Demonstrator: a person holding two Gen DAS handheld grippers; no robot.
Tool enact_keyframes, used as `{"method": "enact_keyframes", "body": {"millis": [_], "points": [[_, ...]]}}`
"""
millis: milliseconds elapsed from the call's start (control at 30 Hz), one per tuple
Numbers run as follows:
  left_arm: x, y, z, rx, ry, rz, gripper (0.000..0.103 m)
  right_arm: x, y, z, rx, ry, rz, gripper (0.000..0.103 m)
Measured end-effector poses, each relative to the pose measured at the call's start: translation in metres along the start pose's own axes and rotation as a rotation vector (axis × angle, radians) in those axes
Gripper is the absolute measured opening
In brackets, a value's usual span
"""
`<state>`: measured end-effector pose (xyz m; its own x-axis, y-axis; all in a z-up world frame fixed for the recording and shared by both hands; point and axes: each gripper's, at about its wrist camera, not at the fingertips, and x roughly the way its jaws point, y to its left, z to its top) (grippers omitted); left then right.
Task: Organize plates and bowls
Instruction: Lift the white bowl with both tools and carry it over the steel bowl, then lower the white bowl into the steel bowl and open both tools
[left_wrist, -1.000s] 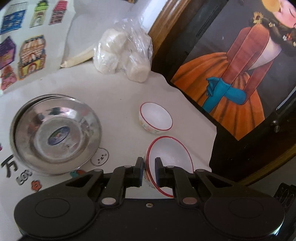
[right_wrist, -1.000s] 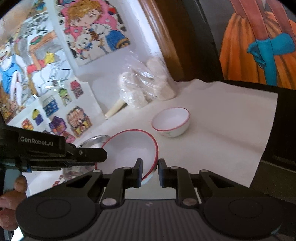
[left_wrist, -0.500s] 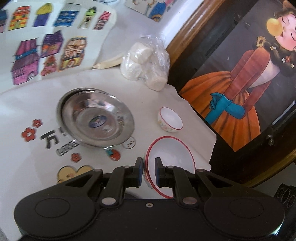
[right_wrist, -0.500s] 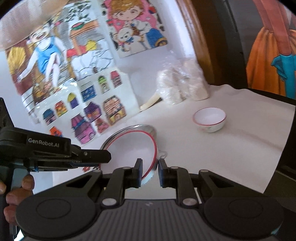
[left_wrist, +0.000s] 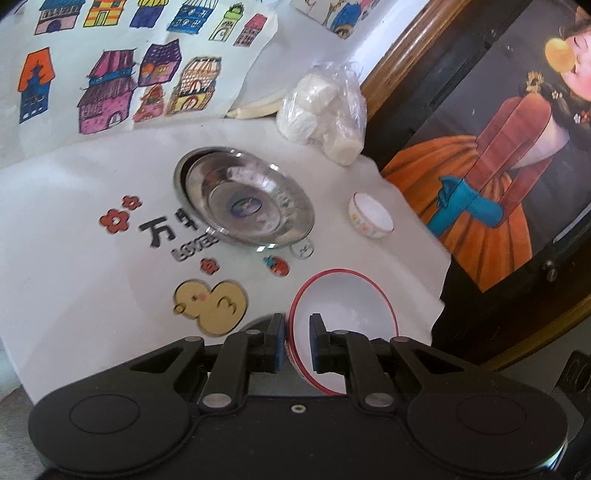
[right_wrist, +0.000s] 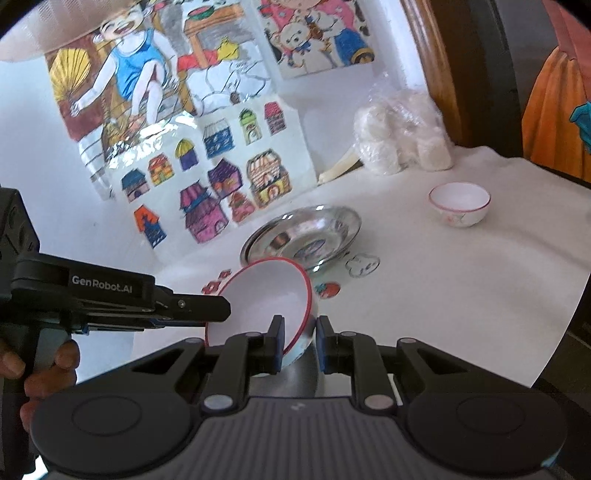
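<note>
Left claw (left_wrist: 297, 341): pinching the near rim of the large red-rimmed bowl (left_wrist: 343, 325), one pad inside the wall and one outside — a rim pinch, likely because the bowl is too wide to span.
Right claw (right_wrist: 299, 341): gripping the same bowl's rim on its opposite side, so both claws are sharing the load and the bowl is hanging tilted above the surface (left_wrist: 92, 266).
Large bowl's place: nearer than the steel dish (left_wrist: 249, 205), clear of its rim.
Steel dish: resting on the surface, seemingly stacked on a second one — probably the gathering spot for dishes.
Small red-rimmed bowl (left_wrist: 371, 218): standing upright right of the steel dish, apart from it, not yet collected.
Bagged white lumps (left_wrist: 325, 114): lying beyond the steel dish, against the wall.
</note>
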<state>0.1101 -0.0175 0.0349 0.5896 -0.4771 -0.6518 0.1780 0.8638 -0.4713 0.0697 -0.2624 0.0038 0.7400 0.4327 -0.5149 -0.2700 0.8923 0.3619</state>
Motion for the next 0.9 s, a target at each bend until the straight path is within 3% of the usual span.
{"method": "enact_keyframes", "body": {"millis": [900], "points": [[-0.002,0.012,-0.026,0.040,0.113,0.052,0.016,0.010,0.011,-0.020,-0.032,0.144,0.035,0.021]]}}
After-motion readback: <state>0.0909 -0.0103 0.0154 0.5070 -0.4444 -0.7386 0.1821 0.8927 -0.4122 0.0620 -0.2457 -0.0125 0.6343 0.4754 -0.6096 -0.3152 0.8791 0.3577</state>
